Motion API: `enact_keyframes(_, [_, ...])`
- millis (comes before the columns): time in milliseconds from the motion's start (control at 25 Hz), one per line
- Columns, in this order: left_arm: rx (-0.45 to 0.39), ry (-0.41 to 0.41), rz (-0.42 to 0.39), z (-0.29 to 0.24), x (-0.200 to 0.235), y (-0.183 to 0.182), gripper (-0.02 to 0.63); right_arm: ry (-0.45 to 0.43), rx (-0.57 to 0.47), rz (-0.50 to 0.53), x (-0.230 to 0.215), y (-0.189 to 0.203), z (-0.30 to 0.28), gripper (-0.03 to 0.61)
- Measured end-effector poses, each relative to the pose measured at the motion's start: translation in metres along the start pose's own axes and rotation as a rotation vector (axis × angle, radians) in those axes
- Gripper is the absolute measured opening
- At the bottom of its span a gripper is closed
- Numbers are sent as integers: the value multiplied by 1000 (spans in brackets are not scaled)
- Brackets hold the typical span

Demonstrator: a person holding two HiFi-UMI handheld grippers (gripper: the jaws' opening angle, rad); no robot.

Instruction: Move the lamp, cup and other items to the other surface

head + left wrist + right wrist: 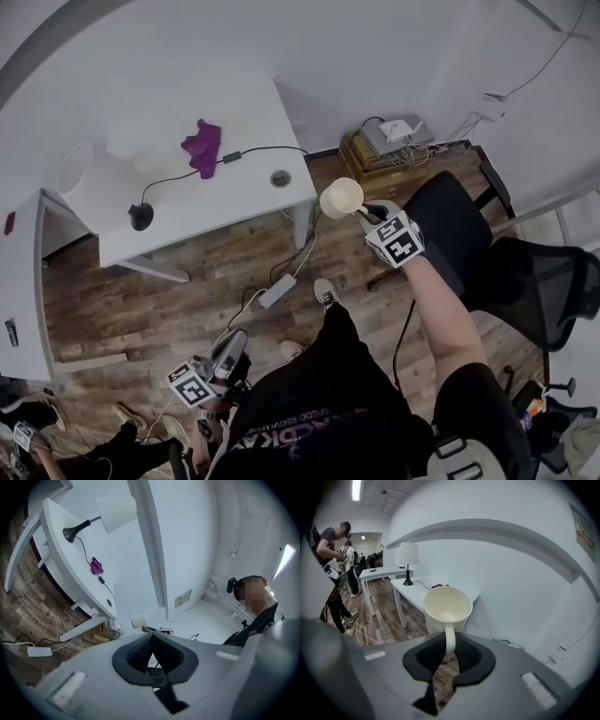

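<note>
The right gripper (pixel 450 641) is closed on the thin handle of the cream cup (pixel 447 606), one pad on each side of it. The cup's open mouth tilts back toward the gripper's camera, and the cup looks empty. In the head view the cup hangs in the air over the wooden floor (pixel 187 281), just off the near right corner of the white counter (pixel 244 112) and touching nothing but the gripper. A black office chair (pixel 459 225) stands to the right of it.

The left gripper (pixel 151 637) is low beside the person's leg, well apart from the counter. Its jaws are together with nothing between them.

On the counter the lamp (pixel 94 183), white shade and black base, stands at the left end. A small purple item (pixel 202 145) lies near the middle, beside the lamp's black cable. A white power strip (pixel 277 291) lies on the floor below the counter's near edge.
</note>
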State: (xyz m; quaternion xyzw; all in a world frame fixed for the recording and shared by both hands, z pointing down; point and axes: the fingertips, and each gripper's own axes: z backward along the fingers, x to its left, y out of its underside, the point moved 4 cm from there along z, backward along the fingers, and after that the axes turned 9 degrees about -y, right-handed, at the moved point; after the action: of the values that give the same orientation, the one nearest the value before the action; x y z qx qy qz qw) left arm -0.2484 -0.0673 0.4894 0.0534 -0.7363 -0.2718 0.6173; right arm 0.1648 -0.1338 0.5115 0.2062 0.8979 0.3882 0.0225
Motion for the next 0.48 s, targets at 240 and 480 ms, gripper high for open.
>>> enact_keyframes(240, [109,68,-23,-13,-6,15,3,105,26,-99,-1,50,56,52])
enact_keyframes(480, [196,124,-42,-51,-27,36,3,232,32,-236,-35,114,124,52])
